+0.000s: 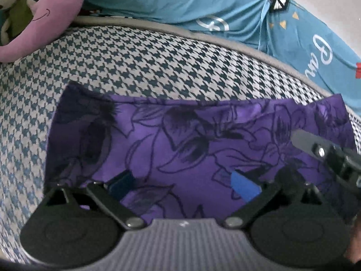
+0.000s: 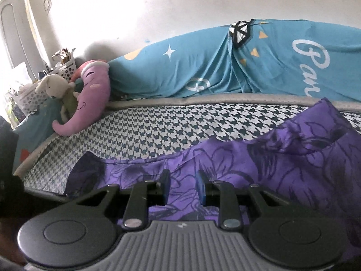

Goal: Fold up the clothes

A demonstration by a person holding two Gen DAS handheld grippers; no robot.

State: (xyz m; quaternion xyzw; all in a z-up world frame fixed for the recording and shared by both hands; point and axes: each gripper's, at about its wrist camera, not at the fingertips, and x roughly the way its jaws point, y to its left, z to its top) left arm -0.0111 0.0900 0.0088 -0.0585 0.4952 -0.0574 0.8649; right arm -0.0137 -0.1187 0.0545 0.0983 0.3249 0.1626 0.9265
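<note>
The purple flowered cloth [image 1: 180,135] on the bed [image 1: 135,63] looks thin, soft and floppy, so both open tongs, left [image 1: 182,180] and right [image 2: 182,187], should pinch its edge.

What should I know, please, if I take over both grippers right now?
Left gripper: open, low over the purple garment, holding nothing.
Right gripper: fingers apart, nothing visibly held.
Garment: on the houndstooth mattress, flat on its left; right side bunched up and raised.
Done: partly spread or folded; I cannot tell which.
Left: flatten the right side, finish folding.
</note>
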